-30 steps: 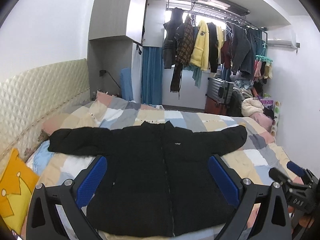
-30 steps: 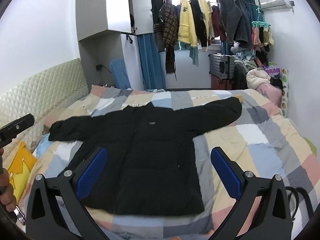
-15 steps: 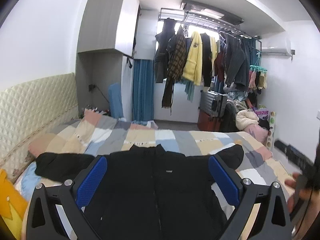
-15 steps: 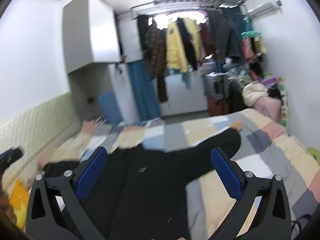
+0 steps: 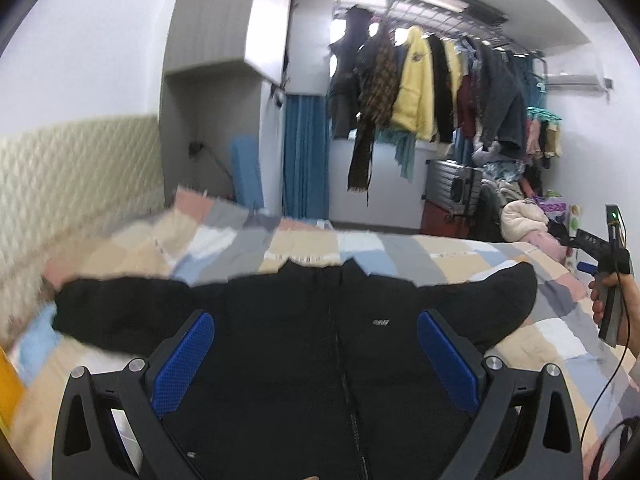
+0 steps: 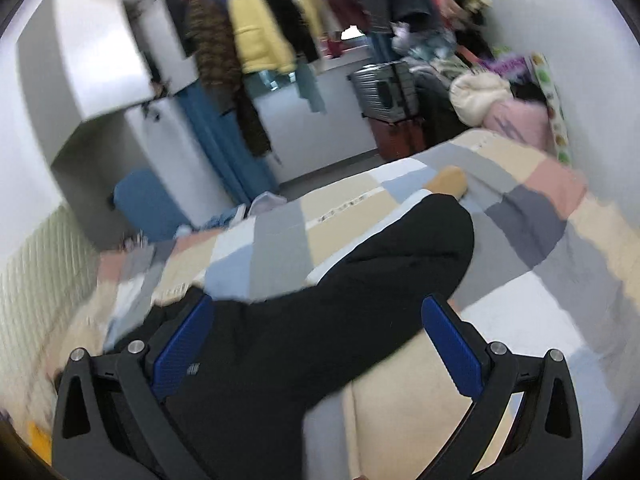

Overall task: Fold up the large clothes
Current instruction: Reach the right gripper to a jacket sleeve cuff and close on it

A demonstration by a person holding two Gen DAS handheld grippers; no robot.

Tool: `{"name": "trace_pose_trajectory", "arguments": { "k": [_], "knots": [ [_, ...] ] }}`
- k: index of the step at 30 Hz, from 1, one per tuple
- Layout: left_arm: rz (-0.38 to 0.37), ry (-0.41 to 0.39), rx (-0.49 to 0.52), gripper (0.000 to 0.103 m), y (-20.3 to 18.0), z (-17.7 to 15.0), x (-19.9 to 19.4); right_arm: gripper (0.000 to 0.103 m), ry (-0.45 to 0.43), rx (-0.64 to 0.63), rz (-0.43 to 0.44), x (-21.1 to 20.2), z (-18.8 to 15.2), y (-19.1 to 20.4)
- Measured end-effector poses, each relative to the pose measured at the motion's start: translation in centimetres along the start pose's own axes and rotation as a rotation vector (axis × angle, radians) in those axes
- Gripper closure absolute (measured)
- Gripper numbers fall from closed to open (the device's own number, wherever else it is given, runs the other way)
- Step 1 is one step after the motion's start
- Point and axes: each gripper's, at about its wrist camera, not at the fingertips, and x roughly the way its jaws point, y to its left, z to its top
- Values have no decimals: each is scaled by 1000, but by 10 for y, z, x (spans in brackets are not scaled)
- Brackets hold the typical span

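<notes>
A black zip jacket (image 5: pixel 304 332) lies front up and spread flat on the checked bed cover (image 5: pixel 304 244), both sleeves out to the sides. My left gripper (image 5: pixel 316 360) is open and empty above the jacket's chest. My right gripper (image 6: pixel 320 344) is open and empty above the jacket's right sleeve (image 6: pixel 360 280), whose cuff end points toward the far right of the bed. The right gripper's handle, held in a hand, shows at the right edge of the left wrist view (image 5: pixel 612 280).
A padded headboard (image 5: pixel 72 176) runs along the left wall. A rail of hanging clothes (image 5: pixel 432 84), a suitcase (image 5: pixel 452 188) and piled clothes (image 5: pixel 520 220) stand beyond the bed's far side. A yellow cushion (image 5: pixel 6 376) lies at the bed's left edge.
Both grippers have moved forward and lower over the jacket. The right gripper has swung to the right and tilted, now over the right sleeve. Both stay open.
</notes>
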Motion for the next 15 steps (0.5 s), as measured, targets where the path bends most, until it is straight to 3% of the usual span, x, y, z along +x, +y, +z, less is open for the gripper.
{"name": "trace_pose_trajectory", "arguments": {
  "k": [5, 7, 11, 15],
  "knots": [
    [35, 67, -17, 1, 13, -41, 62, 0, -29, 153, -53, 68, 14, -71],
    [46, 90, -23, 1, 19, -54, 79, 8, -37, 254, -77, 94, 14, -104],
    [62, 90, -93, 1, 35, -70, 104, 13, -28, 378, -153, 140, 6, -156],
    [79, 78, -120, 1, 42, -75, 117, 15, -35, 452, -166, 183, 1, -195]
  ]
}}
